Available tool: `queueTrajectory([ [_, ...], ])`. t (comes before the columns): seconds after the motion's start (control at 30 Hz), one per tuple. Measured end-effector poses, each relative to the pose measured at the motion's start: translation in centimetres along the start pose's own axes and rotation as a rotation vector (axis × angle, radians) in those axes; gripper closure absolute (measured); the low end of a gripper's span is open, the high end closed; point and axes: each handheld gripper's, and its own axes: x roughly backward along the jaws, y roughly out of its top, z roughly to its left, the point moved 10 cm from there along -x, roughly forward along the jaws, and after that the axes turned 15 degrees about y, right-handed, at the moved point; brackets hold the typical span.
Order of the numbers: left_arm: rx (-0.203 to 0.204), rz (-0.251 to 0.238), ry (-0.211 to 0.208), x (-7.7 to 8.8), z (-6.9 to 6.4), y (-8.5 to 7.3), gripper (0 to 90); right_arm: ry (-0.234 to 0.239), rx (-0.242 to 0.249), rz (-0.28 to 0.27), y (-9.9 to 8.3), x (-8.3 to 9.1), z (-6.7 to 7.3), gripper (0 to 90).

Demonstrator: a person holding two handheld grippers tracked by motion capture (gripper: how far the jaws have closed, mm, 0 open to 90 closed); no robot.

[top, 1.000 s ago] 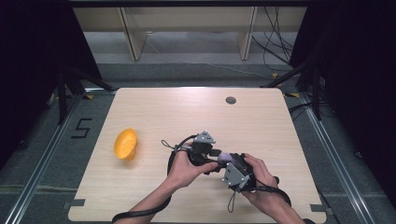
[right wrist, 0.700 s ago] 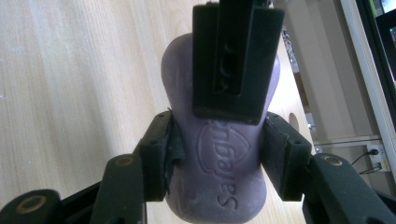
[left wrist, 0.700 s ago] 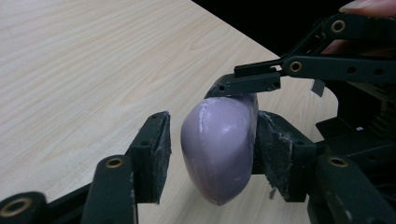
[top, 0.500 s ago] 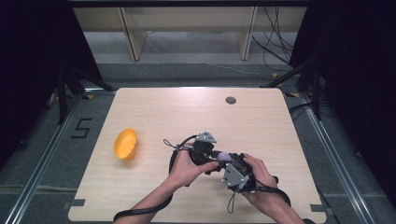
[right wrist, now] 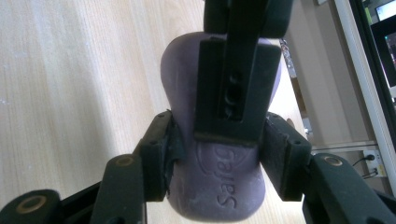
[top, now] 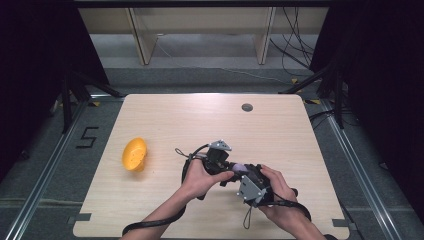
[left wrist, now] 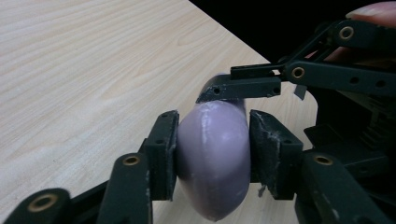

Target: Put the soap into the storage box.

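Above the table's near edge, left gripper (left wrist: 212,149) and right gripper (right wrist: 217,149), both clamped, pinch 1 purple soap bar (left wrist: 212,158).

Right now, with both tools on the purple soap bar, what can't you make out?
- Purple soap bar, high view: nearly covered by the left tool, right tool and both hands.
- Embossed lettering on it, right gripper view: upper part hidden behind the left tool's jaw; reads "Safeg...".
- Its lower end, left gripper view: cut off by the bottom edge.
- Orange object, high view: too small to identify.

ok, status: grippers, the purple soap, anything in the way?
Left gripper jaws just closing, on purple soap. Right gripper clamped on it too. Orange bowl well off left; nothing obstructing.
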Motion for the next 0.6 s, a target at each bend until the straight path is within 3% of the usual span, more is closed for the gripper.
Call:
queueTrajectory([
  [0.1,-0.002,0.001,-0.002,0.13,-0.10,0.01,57.5,-0.003,0.027,-0.002,0.05,-0.04,-0.19,50.1],
  [0.17,-0.011,0.004,-0.001,0.16,-0.20,-0.02,58.2,-0.002,0.000,-0.004,-0.01,-0.09,0.00,50.1],
  [0.3,-0.023,0.009,0.020,0.33,-0.26,-0.02,58.7,0.012,-0.007,-0.006,0.06,-0.12,0.20,50.1],
  [0.6,-0.077,-0.018,0.093,0.72,-0.22,0.56,59.1,-0.013,-0.026,-0.032,0.33,0.12,-0.29,47.9],
])
